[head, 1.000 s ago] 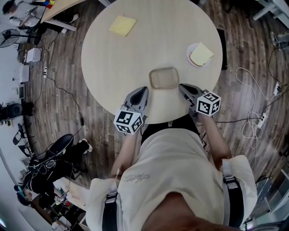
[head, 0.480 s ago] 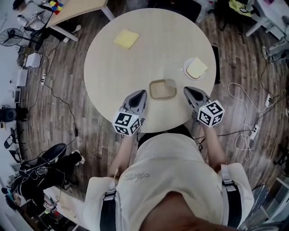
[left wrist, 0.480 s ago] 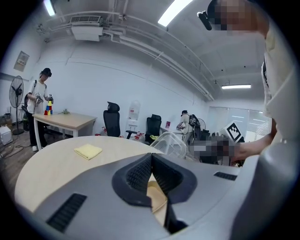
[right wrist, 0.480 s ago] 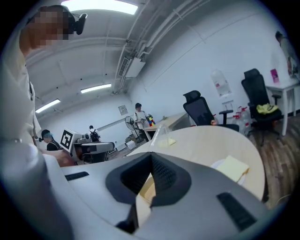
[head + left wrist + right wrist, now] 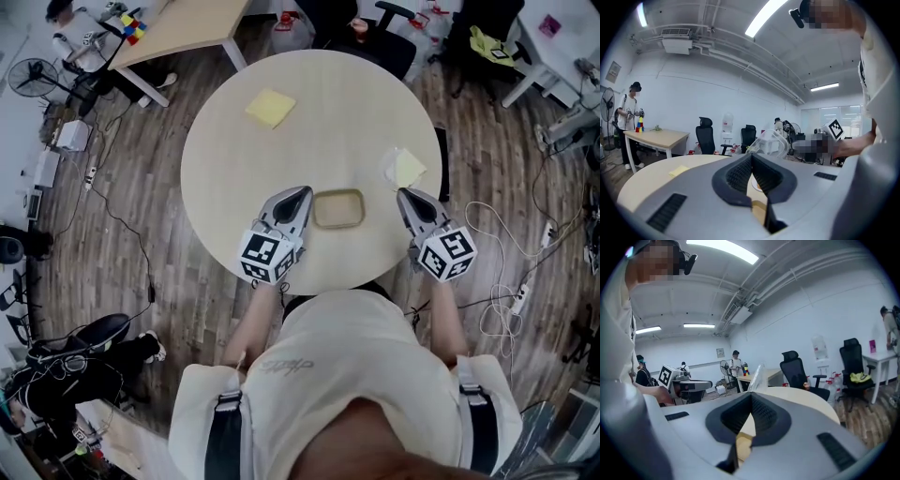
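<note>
Now my left gripper (image 5: 300, 195) and right gripper (image 5: 407, 197), both pressed together, flank the container (image 5: 338, 208) at 9 and 3 o'clock.

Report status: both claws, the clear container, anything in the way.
Left claw shut, empty, left of clear container. Right claw shut, empty, to its right. Neither touches it. Nothing between; plate and yellow cloth lie farther back.

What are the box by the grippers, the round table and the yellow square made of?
The round table seems pale matte wood or laminate, evenly light without glare. The box looks like clear glossy plastic: the tabletop shows through it. The yellow square looks soft, cloth or sponge; too small to tell which.
</note>
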`<action>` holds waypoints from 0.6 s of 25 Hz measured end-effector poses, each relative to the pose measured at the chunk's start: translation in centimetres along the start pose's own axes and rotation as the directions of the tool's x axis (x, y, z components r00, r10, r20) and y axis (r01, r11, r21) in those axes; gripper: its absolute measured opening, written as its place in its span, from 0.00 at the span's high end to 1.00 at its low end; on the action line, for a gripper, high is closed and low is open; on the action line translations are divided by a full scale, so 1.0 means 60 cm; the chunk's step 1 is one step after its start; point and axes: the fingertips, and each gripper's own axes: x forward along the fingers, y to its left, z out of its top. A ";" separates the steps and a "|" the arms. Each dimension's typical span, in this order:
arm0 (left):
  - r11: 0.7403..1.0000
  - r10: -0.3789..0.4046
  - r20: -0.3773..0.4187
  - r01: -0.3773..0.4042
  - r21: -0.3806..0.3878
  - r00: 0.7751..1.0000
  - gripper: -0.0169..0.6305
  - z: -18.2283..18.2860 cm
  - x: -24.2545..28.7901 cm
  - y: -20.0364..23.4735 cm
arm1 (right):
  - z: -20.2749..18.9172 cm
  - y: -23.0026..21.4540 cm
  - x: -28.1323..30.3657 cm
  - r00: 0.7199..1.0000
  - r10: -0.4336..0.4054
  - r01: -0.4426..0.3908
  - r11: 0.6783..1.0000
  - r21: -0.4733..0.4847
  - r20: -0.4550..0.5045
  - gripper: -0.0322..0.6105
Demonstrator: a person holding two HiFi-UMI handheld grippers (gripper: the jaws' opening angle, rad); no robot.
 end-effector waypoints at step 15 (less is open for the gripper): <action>0.998 -0.016 0.075 0.012 0.055 0.997 0.95 0.089 0.030 0.001 | 0.093 -0.005 -0.034 0.992 -0.008 0.022 0.994 -0.109 0.124 0.94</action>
